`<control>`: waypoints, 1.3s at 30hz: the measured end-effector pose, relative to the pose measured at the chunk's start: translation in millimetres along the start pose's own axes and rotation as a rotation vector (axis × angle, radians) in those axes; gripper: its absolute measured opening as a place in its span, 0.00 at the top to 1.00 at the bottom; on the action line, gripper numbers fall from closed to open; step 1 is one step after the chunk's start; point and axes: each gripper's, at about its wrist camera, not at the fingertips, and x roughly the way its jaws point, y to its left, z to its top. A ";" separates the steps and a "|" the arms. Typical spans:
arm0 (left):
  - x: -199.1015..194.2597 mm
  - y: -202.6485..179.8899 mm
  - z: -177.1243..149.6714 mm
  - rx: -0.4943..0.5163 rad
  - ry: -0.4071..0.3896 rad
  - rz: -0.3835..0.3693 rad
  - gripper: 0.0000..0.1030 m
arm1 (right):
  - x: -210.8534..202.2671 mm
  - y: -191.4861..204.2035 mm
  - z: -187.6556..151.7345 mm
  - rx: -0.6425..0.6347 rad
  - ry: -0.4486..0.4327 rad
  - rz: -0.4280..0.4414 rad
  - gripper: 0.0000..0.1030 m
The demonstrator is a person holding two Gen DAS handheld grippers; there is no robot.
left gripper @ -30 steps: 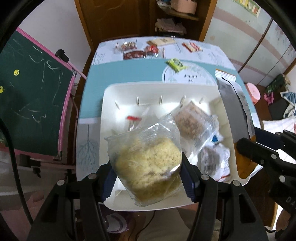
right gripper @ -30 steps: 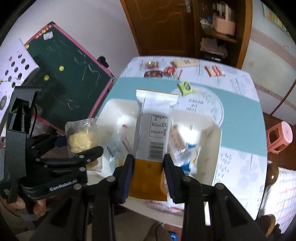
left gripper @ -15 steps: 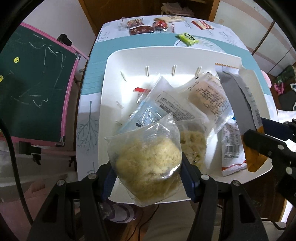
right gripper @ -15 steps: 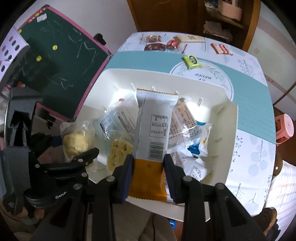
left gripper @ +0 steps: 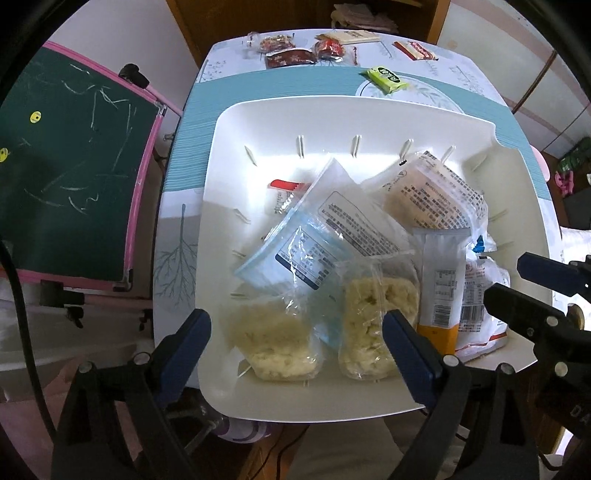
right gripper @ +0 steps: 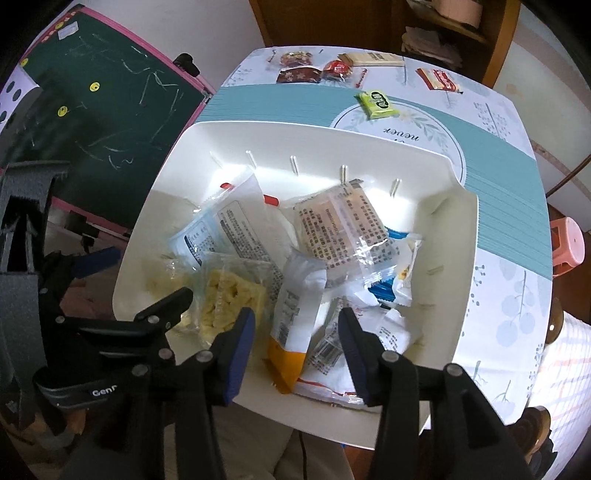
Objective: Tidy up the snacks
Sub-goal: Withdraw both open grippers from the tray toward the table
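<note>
a table (left gripper: pixel 192 122) with a teal-and-white leaf-printed cloth fills the middle of the room. to its left leans a green chalkboard (left gripper: pixel 66 177) in a pink frame, scrawled with chalk and dotted with yellow magnets, against a white wall (left gripper: pixel 122 33). at the far end stands a dark wooden door (right gripper: pixel 325 22), and right of it a wooden shelf (right gripper: pixel 458 33) holding papers. the far right wall is pale with a pinkish stripe. a pink plastic stool (right gripper: pixel 567 242) sits on the floor to the right. soft daylight falls across the tabletop.
</note>
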 end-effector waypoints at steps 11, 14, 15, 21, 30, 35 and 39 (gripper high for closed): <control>-5.8 -8.8 0.7 0.020 -0.015 0.001 0.09 | 0.7 -3.3 -0.4 0.006 0.008 -0.004 0.54; -7.0 -12.3 1.7 0.030 -0.015 0.004 0.09 | 0.0 -5.6 -1.0 0.010 0.005 -0.005 0.54; -7.3 -12.9 2.3 0.033 -0.015 0.003 0.09 | -0.1 -6.5 -1.0 0.012 0.006 -0.006 0.54; -11.2 -18.6 9.7 0.056 -0.022 0.001 0.09 | -1.0 -14.0 0.0 0.037 0.004 -0.008 0.54; -22.2 -21.7 36.2 0.084 -0.041 -0.008 0.09 | -4.8 -26.9 11.9 0.075 -0.018 -0.005 0.54; -32.1 -15.8 61.5 0.097 -0.079 0.007 0.09 | -9.4 -36.4 26.3 0.108 -0.036 0.004 0.54; -43.3 -5.4 92.4 0.112 -0.123 0.029 0.09 | -15.8 -45.5 44.3 0.131 -0.059 0.012 0.54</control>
